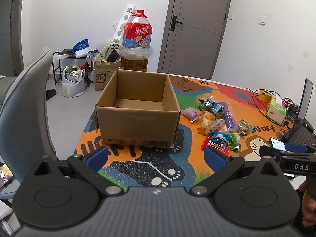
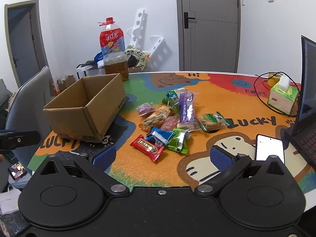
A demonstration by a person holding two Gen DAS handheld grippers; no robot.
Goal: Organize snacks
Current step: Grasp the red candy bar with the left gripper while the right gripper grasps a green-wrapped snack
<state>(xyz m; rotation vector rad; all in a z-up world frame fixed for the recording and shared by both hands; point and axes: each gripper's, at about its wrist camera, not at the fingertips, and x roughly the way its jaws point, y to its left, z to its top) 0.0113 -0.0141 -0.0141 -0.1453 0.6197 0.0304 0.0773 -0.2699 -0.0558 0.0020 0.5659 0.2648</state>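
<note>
We see the left tool (image 1: pixel 156 158) held low over the near edge of the counter (image 1: pixel 158 169), which wears a colourful cartoon mat; its two blue-padded fingers (image 1: pixel 97 156) are spread wide and hold nothing. It looks straight at the open brown cardboard box (image 1: pixel 138 126), which stands just ahead and has a bare bottom.

The right tool (image 2: pixel 163 156) is also held above the near counter edge, level and pointing forward, its blue pads (image 2: pixel 220 157) wide apart and holding nothing. In the left view we see it from the side at the right edge, with part of a hand below it.

The pile of wrapped snacks (image 2: pixel 169 118) lies on the orange part of the mat, to the right of the box and apart from it. Nearest to the right tool is a red flat packet (image 2: pixel 147 147), then a blue packet (image 2: pixel 160 135) and a green packet (image 2: pixel 177 140) that overlap; a long purple packet (image 2: pixel 186 108) lies on top of the pile further back.

Around them we see a white-screened phone (image 2: pixel 269 148) lying near the right finger, an open dark laptop (image 2: pixel 304 106) at the right edge, a green and white tissue box (image 2: pixel 282 96) with a black cable (image 2: pixel 258 86) beside it, and a large bottle of brown liquid with a red cap (image 2: pixel 113 49) behind the box. A grey chair (image 1: pixel 25 106) stands to the left of the counter.
</note>
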